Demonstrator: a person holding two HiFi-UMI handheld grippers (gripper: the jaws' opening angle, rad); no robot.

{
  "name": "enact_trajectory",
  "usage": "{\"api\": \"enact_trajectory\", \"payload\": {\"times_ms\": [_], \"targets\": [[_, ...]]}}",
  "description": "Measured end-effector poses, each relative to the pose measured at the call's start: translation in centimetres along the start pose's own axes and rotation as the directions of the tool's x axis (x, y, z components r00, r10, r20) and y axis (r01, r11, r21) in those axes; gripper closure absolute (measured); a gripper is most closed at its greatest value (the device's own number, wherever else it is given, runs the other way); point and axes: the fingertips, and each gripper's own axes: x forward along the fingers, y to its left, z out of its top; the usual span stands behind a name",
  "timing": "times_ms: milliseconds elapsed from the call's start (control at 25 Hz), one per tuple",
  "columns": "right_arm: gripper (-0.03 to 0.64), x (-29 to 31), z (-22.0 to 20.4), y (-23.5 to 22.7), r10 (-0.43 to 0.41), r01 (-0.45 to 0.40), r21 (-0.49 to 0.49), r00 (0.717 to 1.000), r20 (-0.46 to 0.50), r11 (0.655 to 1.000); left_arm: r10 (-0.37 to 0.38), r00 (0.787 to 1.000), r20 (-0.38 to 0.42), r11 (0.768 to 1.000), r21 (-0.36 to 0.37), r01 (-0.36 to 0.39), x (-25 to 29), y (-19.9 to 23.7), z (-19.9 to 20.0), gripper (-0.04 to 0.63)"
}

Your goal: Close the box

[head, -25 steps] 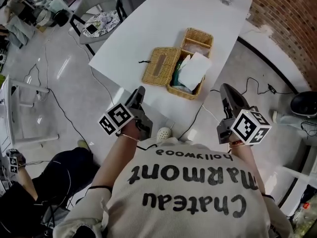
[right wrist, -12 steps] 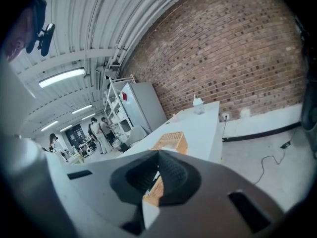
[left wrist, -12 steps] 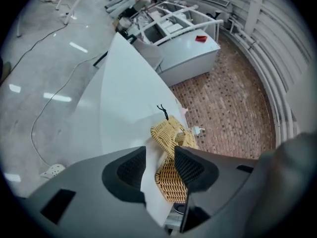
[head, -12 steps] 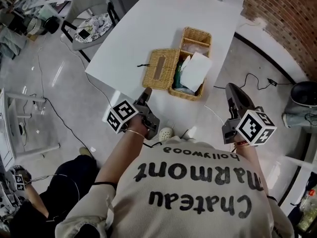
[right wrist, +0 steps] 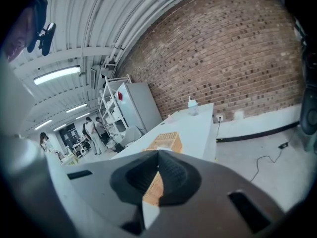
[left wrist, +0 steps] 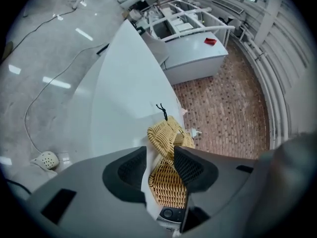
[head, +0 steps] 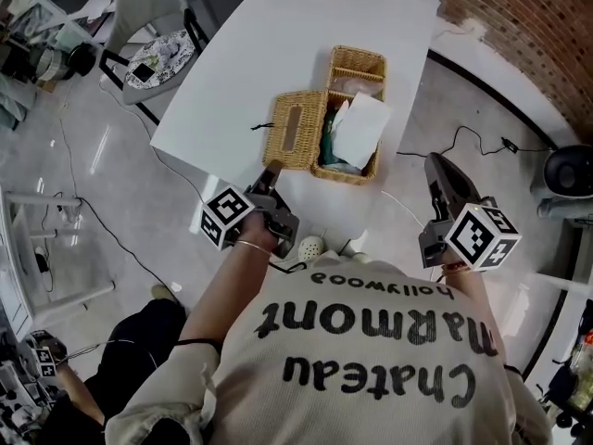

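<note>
Open wicker box at the white table near end, lid laid left, white paper hiding its contents, left gripper at the table's near edge, jaws just opened wide, gripping nothing, right gripper off the table's near right corner, tips together, empty.

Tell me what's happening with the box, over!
Left gripper just opened, empty; right gripper shut. Box untouched, lid flopped open. White paper sticking out, might block lid.

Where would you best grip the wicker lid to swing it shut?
Grip the lid at its free edge, by the black loop, coming from the person's left: it lies flat on the table, joined to the box along its right edge.
</note>
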Motion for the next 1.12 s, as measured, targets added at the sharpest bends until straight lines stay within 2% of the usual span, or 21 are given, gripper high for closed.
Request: {"api": "enact_trajectory", "payload": {"times_ms": [120, 640, 1120], "targets": [[0.614, -0.1, 0.0, -0.1, -0.009, 0.009, -0.002, 1.0, 0.004, 1.0, -0.008, 1.0, 0.004, 1.0, -0.026, 0.009, 0.4, 0.0, 0.2, 0.423], [0.614, -0.7, 0.1, 0.1, -0.011, 0.012, -0.009, 1.0, 0.01, 1.0, -0.048, 0.999, 0.016, 0.999, -0.005, 0.048, 0.3, -0.6, 0.8, 0.457], [0.614, -1.2, 0.4, 0.0, -0.012, 0.012, -0.017, 1.0, 0.017, 1.0, -0.059, 0.997, 0.051, 0.998, -0.025, 0.06, -0.1, -0.6, 1.3, 0.506]]}}
